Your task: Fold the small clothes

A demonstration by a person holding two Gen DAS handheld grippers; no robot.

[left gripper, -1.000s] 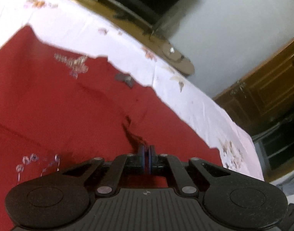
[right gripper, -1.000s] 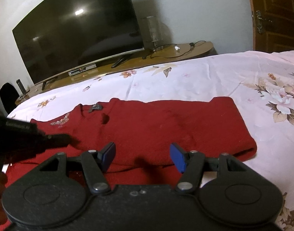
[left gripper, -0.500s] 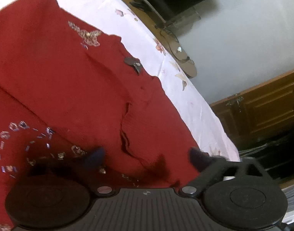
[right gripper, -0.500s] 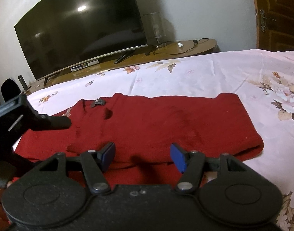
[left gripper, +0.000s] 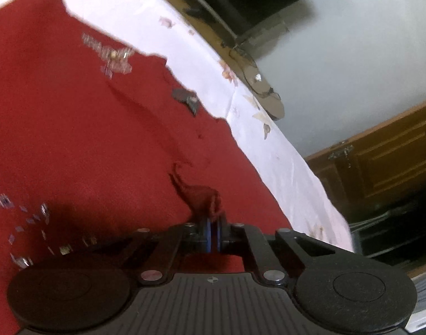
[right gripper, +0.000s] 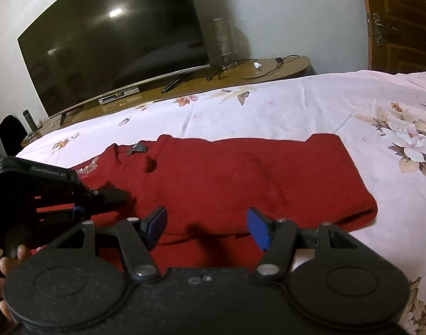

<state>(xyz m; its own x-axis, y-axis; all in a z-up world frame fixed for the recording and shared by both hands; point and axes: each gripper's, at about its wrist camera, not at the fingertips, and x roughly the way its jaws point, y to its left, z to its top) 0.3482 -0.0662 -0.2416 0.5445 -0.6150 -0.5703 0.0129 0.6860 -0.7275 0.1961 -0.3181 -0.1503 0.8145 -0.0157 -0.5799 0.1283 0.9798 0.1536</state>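
A red knit garment [right gripper: 240, 178] with sequin trim lies partly folded on a floral bedsheet [right gripper: 324, 106]. It fills the left wrist view [left gripper: 87, 139] too. My left gripper [left gripper: 213, 234] is shut, pinching a raised fold of the red cloth near its middle; it also shows at the left of the right wrist view [right gripper: 112, 194]. My right gripper [right gripper: 206, 223] is open and empty, hovering just above the garment's near edge.
A large dark TV [right gripper: 115, 39] stands on a long wooden stand [right gripper: 240, 69] beyond the bed. A wooden door [right gripper: 402, 19] is at the right. Bare sheet [right gripper: 394, 167] lies right of the garment. A small dark tag [left gripper: 186, 97] sits at the garment's far edge.
My left gripper was shut on the cloth, opened half a second ago, and has shut again on a fold of the garment. The right gripper stayed open and nearly still.
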